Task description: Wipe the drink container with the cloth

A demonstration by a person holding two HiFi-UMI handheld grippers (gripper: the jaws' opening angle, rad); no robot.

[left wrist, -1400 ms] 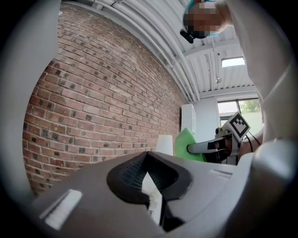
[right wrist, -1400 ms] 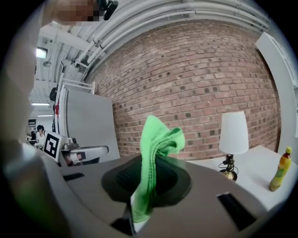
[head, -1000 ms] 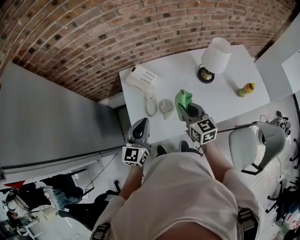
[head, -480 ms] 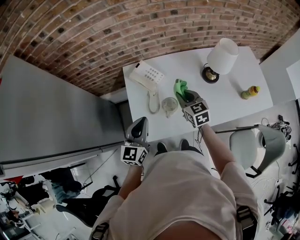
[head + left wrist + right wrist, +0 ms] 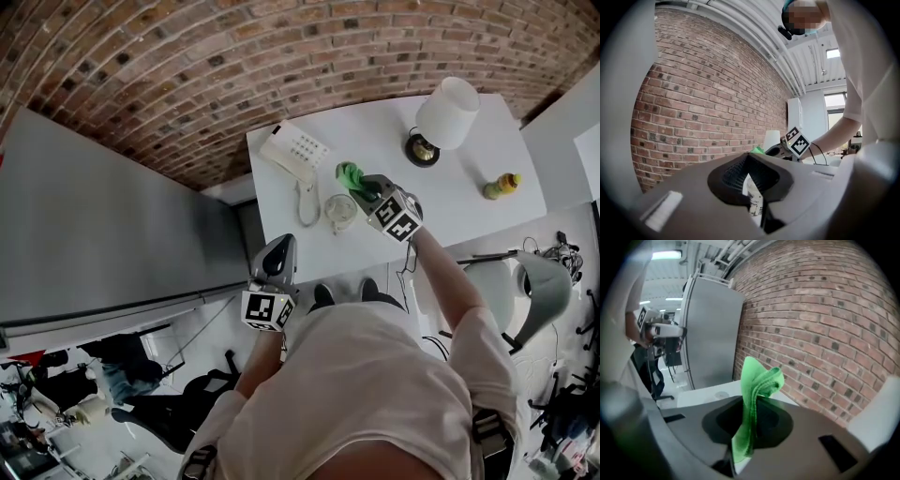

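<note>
Your right gripper (image 5: 366, 190), clamped on the cloth (image 5: 350, 175), has moved left to just beside the cup (image 5: 340, 212) on the table (image 5: 375, 131); your left gripper (image 5: 279, 251) stays closed, nearer you

A white telephone (image 5: 298, 150) lay on the white table (image 5: 464, 192) left of the right gripper (image 5: 367, 190). A white-shaded lamp (image 5: 445, 111) stood to its right, a brick wall (image 5: 187, 75) beyond.

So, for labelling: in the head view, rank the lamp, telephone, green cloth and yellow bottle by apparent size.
1. telephone and lamp, too alike to split.
2. green cloth and yellow bottle, near equal; cloth partly hidden in right claw.
</note>
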